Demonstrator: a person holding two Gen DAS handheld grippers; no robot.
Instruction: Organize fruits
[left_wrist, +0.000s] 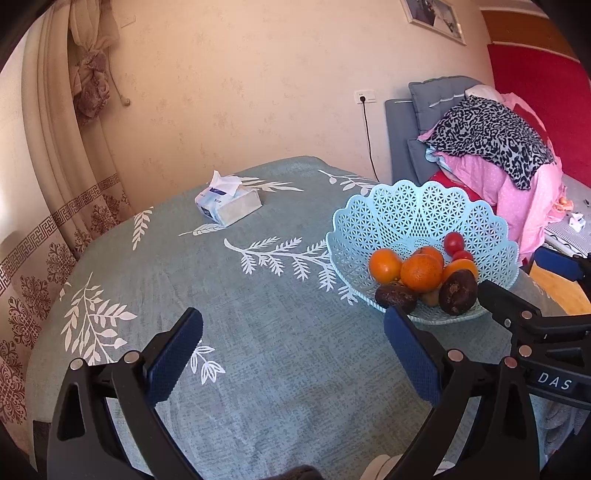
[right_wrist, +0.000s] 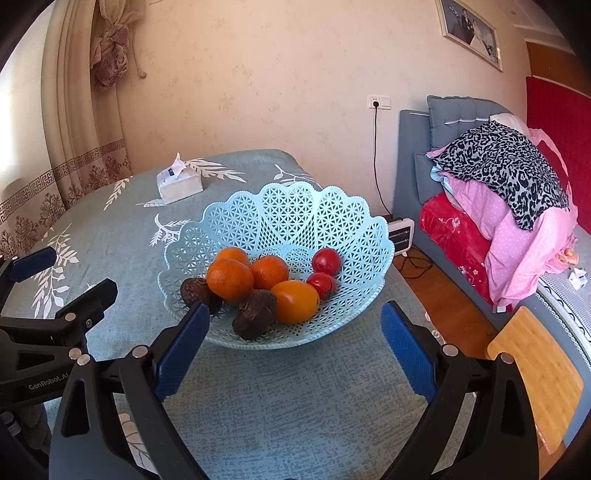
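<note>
Fruits (right_wrist: 258, 288) are heaped in the blue lattice basket (right_wrist: 332, 221) on the tablecloth (left_wrist: 258, 350). Going left to right: the left gripper (left_wrist: 291, 354) gapes wide and empty, basket off to its right; the right gripper (right_wrist: 295, 347), equally wide, faces it squarely and looks nearer.

I see a light blue lattice basket (right_wrist: 295, 206) standing upright on the table. Inside it lie three oranges (right_wrist: 229, 278), one yellow-orange fruit (right_wrist: 295, 301), two small red tomatoes (right_wrist: 326, 261) and two dark brown wrinkled fruits (right_wrist: 256, 314), all touching together.
</note>
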